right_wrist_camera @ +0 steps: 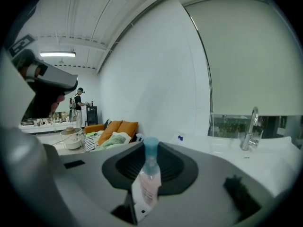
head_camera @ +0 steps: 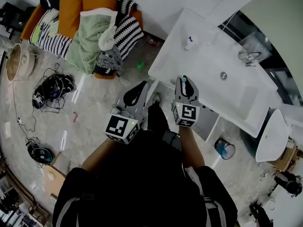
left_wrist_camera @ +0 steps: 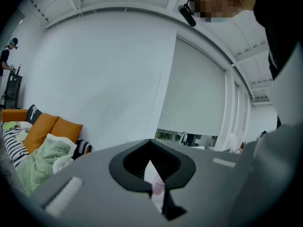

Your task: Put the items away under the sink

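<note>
In the head view my right gripper (head_camera: 184,82) is held in front of the white sink counter (head_camera: 208,74), shut on a small bottle (head_camera: 183,79) of pink liquid with a blue cap. In the right gripper view the bottle (right_wrist_camera: 147,186) stands upright between the jaws of my right gripper (right_wrist_camera: 146,174), cap above them. My left gripper (head_camera: 141,89) is beside it, to the left and a little lower. Its jaws in the left gripper view (left_wrist_camera: 154,174) are closed on a thin white and pink item (left_wrist_camera: 156,187), mostly hidden. The cabinet front (head_camera: 210,126) under the sink is below the counter edge.
A small bottle (head_camera: 188,42) stands on the counter's far end, and a faucet (head_camera: 249,57) rises behind the basin. A blue-rimmed bin (head_camera: 225,149) sits on the floor by the cabinet. A sofa (head_camera: 90,13) with cushions and cables (head_camera: 52,89) lie to the left.
</note>
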